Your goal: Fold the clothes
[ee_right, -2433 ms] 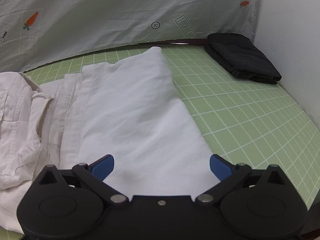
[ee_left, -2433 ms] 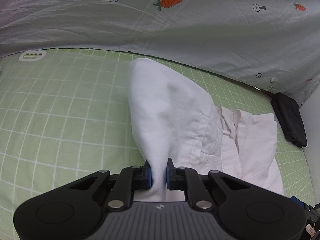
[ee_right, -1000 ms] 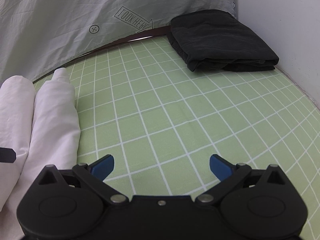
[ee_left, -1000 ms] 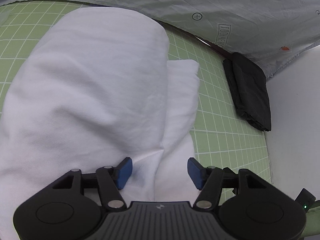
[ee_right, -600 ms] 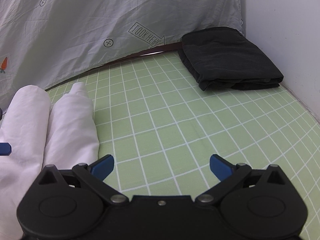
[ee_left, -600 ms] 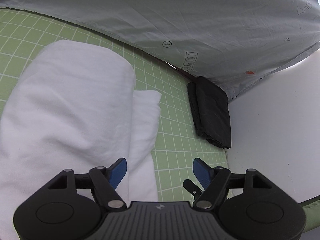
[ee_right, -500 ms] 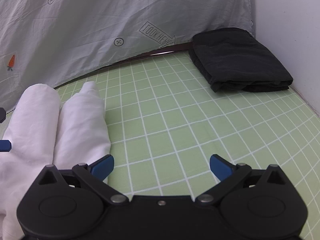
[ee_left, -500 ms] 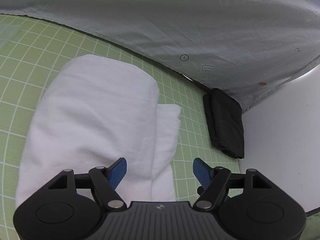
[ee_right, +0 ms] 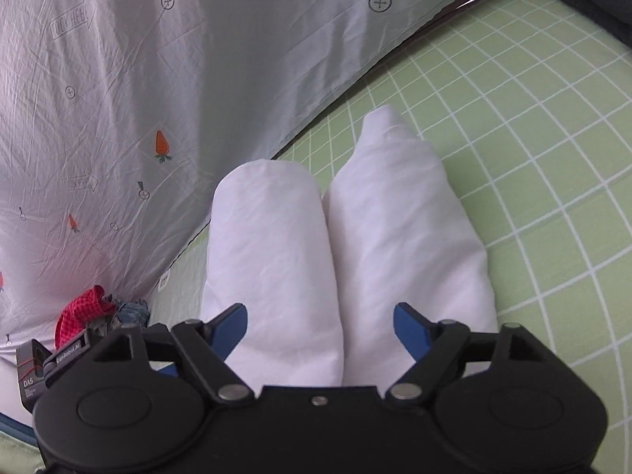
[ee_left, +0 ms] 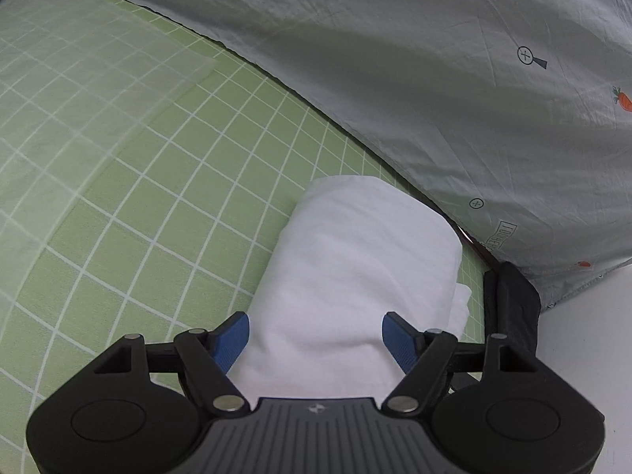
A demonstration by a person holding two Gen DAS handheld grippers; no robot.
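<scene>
A white garment (ee_left: pixel 355 268) lies folded lengthwise on the green grid mat (ee_left: pixel 130 205). In the right wrist view it shows as two side-by-side white folds (ee_right: pixel 335 245). My left gripper (ee_left: pixel 316 339) is open, its blue pads on either side of the garment's near end, not closed on it. My right gripper (ee_right: pixel 320 330) is open too, its pads straddling the near end of both folds.
A grey sheet with carrot prints (ee_left: pixel 434 79) hangs along the back of the mat. A folded black garment (ee_left: pixel 513 308) lies at the far right by the white wall. A red and blue pile of clothes (ee_right: pixel 94 308) sits at the left in the right wrist view.
My left gripper let go of the raised white cloth and opened; the garment now lies folded over. Both grippers have swung round to straddle its near end.
</scene>
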